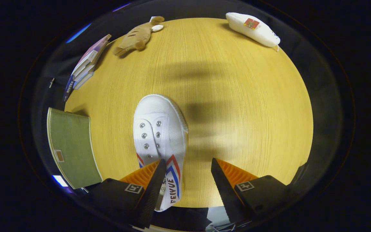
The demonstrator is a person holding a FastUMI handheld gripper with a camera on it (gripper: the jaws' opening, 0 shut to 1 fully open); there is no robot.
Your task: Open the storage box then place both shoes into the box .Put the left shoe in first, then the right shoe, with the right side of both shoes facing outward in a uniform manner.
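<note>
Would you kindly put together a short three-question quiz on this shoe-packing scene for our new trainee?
1. True or false: the gripper is shut on the white shoe.
2. What lies at the table's far edge? A) plush toy B) mug C) kettle
3. Fill in: the green storage box lies beside the ____ finger.

Key: 1 false, the fingers stand open, the shoe at the left finger; 2 A; 3 left.

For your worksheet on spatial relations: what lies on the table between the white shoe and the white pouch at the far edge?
Nothing: the gripper view shows bare table, crossed by shadow, between shoe and pouch.
</note>
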